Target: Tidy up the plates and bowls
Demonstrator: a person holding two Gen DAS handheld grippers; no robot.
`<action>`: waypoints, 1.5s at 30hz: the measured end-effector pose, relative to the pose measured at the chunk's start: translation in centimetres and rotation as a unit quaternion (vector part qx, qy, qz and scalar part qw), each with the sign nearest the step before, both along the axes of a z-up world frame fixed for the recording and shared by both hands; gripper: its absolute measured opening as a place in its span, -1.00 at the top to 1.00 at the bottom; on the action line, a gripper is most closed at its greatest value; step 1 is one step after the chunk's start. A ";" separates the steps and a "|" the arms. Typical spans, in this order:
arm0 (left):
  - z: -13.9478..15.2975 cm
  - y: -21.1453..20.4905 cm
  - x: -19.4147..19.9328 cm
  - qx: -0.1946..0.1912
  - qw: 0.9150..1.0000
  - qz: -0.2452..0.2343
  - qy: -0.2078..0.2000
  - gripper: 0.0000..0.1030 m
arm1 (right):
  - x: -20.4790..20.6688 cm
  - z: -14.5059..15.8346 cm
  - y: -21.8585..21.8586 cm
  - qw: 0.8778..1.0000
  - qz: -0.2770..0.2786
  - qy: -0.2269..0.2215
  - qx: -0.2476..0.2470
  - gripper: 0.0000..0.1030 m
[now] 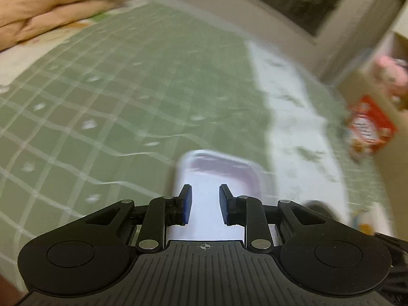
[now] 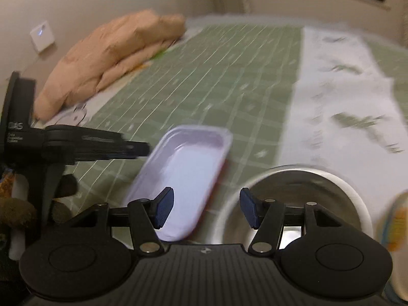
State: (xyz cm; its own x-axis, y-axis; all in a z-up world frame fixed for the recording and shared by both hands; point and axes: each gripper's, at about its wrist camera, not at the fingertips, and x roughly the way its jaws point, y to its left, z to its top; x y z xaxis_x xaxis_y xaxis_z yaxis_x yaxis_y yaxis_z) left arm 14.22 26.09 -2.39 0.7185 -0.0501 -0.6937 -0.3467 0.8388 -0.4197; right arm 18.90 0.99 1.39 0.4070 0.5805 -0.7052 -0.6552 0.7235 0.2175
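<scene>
Currently holding the left tongs (image 1: pixel 205 199) spread, blue pads (image 1: pixel 187 204) well apart, directly over the near end of a pale lilac rectangular tray (image 1: pixel 219 168), with the tray's white floor showing in the gap between them. Seeing those same tongs side-on from the right wrist view, reaching in from the left with the tip at the tray's left rim; not managing to tell through the blur whether touching or just beside. Keeping the right tongs (image 2: pixel 207 204) spread wide too, pinching nothing, hanging above the gap between the tray's near right corner and a round steel bowl (image 2: pixel 306 186) with a pale rim. Resting both dishes on a bed (image 1: pixel 102 89) covered in a green checked sheet, the tray just left of the bowl, near each other but apart. Lying at the far left of the bed, a folded beige blanket (image 2: pixel 114 51). Blurring past the bed's right edge, a red box (image 1: pixel 369 127) and something pink (image 1: pixel 390 74).
</scene>
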 end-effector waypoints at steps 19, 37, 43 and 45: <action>-3.3 -10.8 6.8 0.084 0.982 -0.150 0.078 0.41 | -0.9 -6.2 -12.6 0.976 -0.163 0.141 0.039 -0.21; -3.8 -8.6 6.6 0.038 0.988 -0.119 0.091 0.44 | 1.4 -7.9 -7.7 0.980 -0.133 0.145 0.014 -0.35; -0.7 -10.2 5.6 0.059 0.990 -0.120 0.050 0.44 | -0.3 -6.1 -10.6 0.989 -0.103 0.102 0.018 -0.34; 0.7 -11.6 5.7 0.058 0.989 -0.131 0.029 0.44 | -0.9 -5.2 -12.4 0.990 -0.100 0.096 0.027 -0.34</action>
State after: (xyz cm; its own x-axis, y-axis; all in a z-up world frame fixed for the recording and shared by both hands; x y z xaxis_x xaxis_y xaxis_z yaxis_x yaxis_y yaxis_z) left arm 19.93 14.51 -1.74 0.6498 -0.1471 -0.7457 -0.1309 0.9448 -0.3004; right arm 18.03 -11.45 -3.85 0.3788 0.5417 -0.7504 -0.4431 0.8180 0.3668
